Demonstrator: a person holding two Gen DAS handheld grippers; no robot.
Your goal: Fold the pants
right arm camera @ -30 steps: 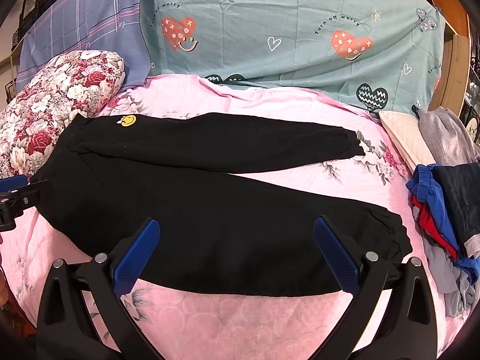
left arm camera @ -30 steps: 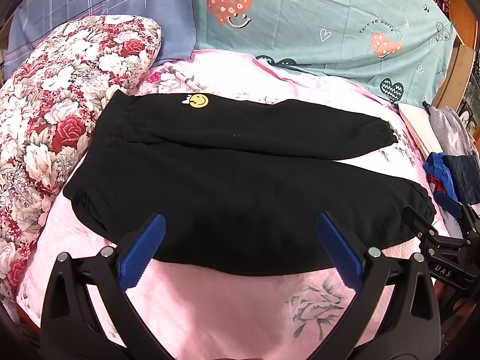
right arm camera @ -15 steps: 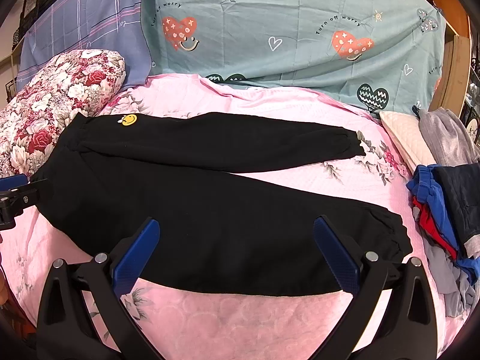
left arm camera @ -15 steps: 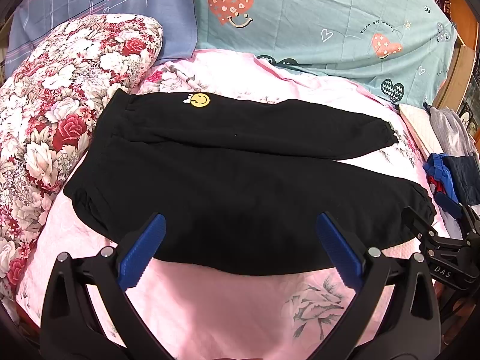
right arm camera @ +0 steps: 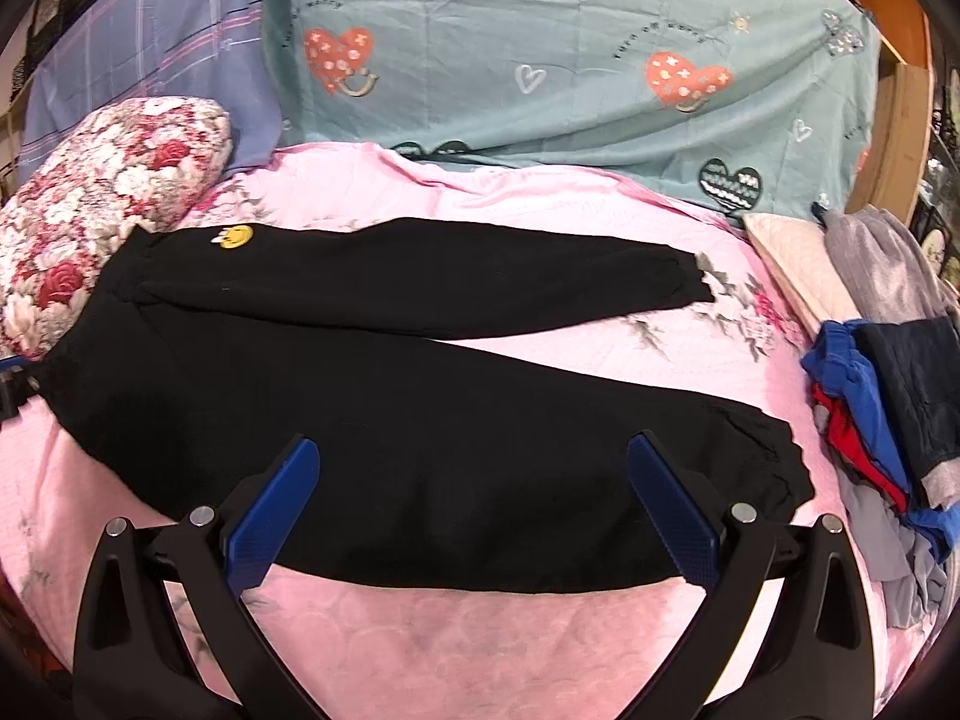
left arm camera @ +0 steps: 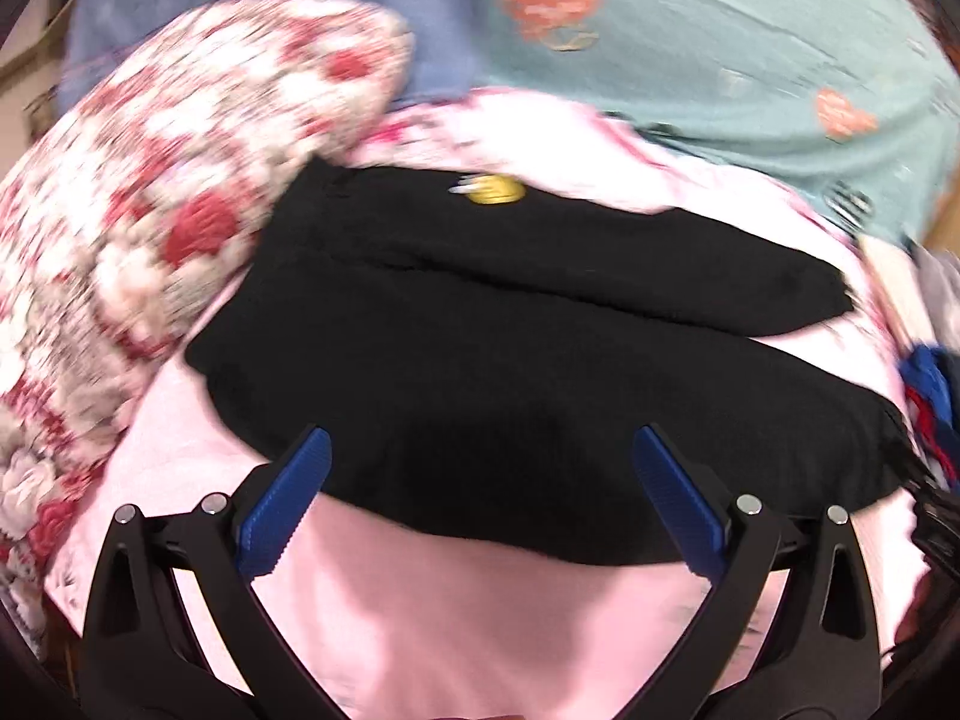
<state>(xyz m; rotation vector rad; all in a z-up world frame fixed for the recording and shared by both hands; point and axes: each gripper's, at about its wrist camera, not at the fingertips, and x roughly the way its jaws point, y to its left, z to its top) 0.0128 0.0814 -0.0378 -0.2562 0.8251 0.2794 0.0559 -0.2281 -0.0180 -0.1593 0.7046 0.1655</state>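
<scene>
The pink bedsheet (right arm camera: 480,630) carries the black pants (right arm camera: 420,420) spread flat, waistband by the floral pillow (right arm camera: 102,198), 2 legs running right toward a heap of clothes (right arm camera: 888,396). Left gripper (left arm camera: 480,480) and right gripper (right arm camera: 474,480) hover above the near leg, jaws wide apart, gripping nothing

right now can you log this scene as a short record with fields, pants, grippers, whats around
pants: black pants spread flat on the pink bedsheet, legs apart, not yet folded
patch: yellow smiley near the waist
left gripper: open, holding nothing, view blurred
right gripper: open, holding nothing, over the near leg
pillow: floral pillow beside the waist end
clothes pile: past the cuffs, on the other side
backdrop: teal heart-print cloth
</scene>
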